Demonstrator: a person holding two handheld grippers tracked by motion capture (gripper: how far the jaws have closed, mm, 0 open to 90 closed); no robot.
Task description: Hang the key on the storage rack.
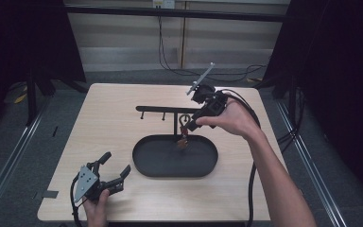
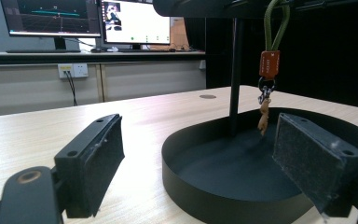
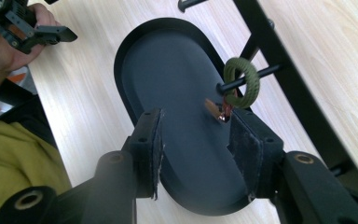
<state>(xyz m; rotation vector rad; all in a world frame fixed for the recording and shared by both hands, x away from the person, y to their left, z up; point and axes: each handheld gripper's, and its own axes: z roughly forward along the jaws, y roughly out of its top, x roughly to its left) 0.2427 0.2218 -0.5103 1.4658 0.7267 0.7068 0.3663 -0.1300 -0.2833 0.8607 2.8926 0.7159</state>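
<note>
High view: nearest the person, the left gripper (image 1: pixel 116 171) rests in the left hand (image 1: pixel 96 212) near the wooden table's (image 1: pixel 108 127) front left corner, its jaws spread with nothing between them. Past it, in the middle of the table, lies the black oval tray (image 1: pixel 144 164) that forms the base of a black hanging stand (image 1: pixel 160 109), a post rising from the tray's far edge to a crossbar with pegs. Farther back and to the right, the right hand (image 1: pixel 234 118) holds the right gripper (image 1: pixel 189 126) just beside the post, its jaws parted and gripping nothing. Between those jaws and the tray hangs the keychain (image 1: pixel 184 135), an olive-green cord loop on a peg with an orange tag and a small charm dangling over the tray.

In the right gripper view, the green loop (image 3: pixel 242 83) sits threaded on the peg (image 3: pixel 256 74), just ahead of the separated pads (image 3: pixel 247 151), not touched by them. In the left gripper view, the orange tag (image 2: pixel 269 64) hangs beside the post (image 2: pixel 235 74), well beyond the open jaws.
</note>
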